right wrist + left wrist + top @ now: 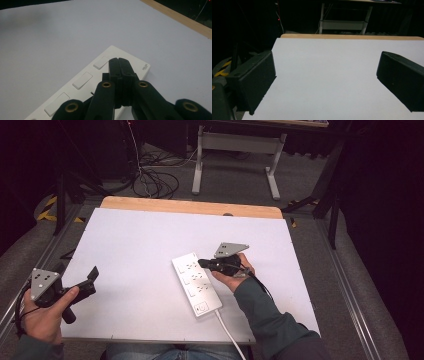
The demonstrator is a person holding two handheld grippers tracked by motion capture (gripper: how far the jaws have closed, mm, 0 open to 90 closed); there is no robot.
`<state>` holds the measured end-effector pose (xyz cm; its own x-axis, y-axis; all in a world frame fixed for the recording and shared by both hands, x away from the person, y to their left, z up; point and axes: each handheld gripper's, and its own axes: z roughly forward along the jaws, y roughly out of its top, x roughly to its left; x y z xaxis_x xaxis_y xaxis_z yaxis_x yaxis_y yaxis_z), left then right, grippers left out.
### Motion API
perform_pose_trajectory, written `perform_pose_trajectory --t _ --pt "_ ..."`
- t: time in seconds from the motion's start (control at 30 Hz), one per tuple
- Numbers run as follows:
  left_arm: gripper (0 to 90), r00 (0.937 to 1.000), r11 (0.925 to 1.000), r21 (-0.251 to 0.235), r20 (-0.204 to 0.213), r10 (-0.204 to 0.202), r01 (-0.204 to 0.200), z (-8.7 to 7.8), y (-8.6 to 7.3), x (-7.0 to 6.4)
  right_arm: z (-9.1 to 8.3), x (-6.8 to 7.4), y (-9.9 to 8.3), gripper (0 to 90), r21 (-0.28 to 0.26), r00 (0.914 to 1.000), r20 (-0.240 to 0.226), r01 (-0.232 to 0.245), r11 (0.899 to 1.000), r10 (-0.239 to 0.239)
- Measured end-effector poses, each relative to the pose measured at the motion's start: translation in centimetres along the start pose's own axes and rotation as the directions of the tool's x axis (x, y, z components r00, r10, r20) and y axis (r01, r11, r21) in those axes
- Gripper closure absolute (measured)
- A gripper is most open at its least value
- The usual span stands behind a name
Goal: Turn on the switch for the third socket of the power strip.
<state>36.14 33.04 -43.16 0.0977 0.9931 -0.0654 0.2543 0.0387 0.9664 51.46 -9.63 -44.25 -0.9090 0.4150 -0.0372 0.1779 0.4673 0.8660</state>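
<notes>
Pressing a rocker switch looks the step: right gripper [119,60], jaws closed on nothing, sits over the white power strip [196,283] mid-counter [125,240], so descend straight on one switch [101,62]; left gripper [80,282] idles wide open.

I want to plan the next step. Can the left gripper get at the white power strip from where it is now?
Probably yes. The left gripper is open at the table's left edge, and bare white surface lies between it and the power strip. The right gripper, shut, sits over the strip's far end.
</notes>
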Motion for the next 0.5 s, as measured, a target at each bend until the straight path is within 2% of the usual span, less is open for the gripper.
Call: perform_pose_trajectory --t 0.5 --pt "2.7 0.9999 0.9999 0.005 0.006 0.009 -0.009 -0.2 0.0 0.1 1.5 0.5 0.7 90.0 0.013 0.9995 -0.024 0.019 1.0 -0.019"
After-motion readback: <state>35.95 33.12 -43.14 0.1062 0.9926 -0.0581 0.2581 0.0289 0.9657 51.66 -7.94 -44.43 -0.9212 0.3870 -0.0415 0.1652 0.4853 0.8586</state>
